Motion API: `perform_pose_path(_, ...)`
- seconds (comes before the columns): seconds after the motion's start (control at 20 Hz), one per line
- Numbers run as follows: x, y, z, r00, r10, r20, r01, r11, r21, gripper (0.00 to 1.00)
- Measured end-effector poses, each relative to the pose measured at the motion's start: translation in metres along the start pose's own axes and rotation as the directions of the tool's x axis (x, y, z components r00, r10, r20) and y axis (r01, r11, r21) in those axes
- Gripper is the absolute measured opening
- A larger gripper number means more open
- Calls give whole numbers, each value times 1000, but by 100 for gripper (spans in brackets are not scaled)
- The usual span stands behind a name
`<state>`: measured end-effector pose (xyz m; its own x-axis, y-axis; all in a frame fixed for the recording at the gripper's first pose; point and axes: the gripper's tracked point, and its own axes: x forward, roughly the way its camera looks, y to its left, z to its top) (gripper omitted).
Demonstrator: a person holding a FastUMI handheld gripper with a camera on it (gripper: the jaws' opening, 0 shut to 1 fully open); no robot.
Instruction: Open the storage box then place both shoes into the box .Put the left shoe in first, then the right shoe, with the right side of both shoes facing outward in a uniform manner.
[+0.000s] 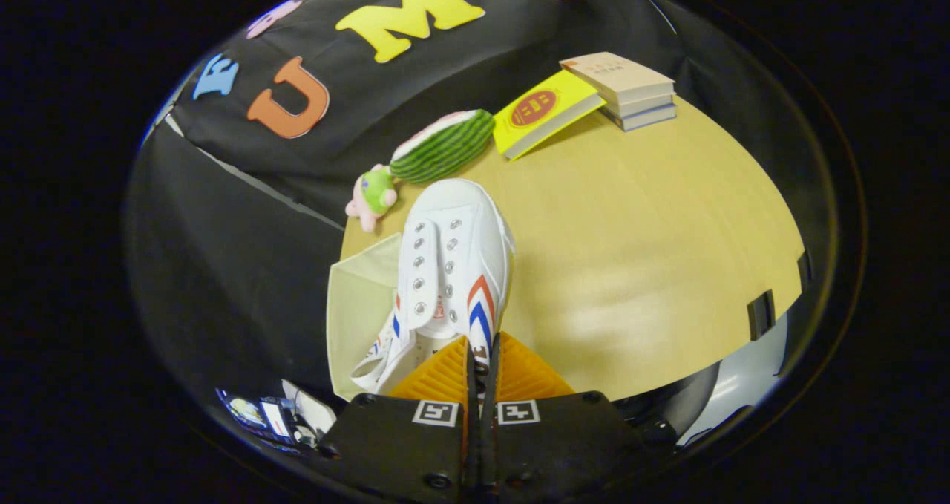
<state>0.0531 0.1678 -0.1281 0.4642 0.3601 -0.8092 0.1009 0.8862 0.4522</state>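
At the bottom centre of the frame the tool point(481, 363) is pinched nearly closed on the heel edge of a white shoe point(453, 266) with red and blue stripes. The shoe's long axis runs up the frame, toe toward the plush watermelon point(444, 146). A pale box point(358, 303) sits just left on the worktop point(638, 252). Heel lettering unreadable.

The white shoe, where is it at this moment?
In the gripper view, the white shoe is held at its heel between the fingers of the gripper, toe pointing toward the watermelon toy, above the table beside the box.
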Motion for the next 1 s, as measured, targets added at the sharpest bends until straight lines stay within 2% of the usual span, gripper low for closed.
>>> perform_pose_path(0.2, 16, 52, -26, 1000, -26, -12, 26, 998, -60, 6)
perform_pose_path(0.35, 37, 75, -48, 999, -27, -37, 24, 998, -63, 6)
perform_pose_path(0.75, 70, 88, -68, 995, -99, -25, 99, 995, -18, 6)
perform_pose_path(0.9, 78, 95, -69, 997, -82, -14, 82, 997, -2, 6)
perform_pose_path(1.0, 82, 98, -71, 998, -67, -13, 67, 998, 11, 10)
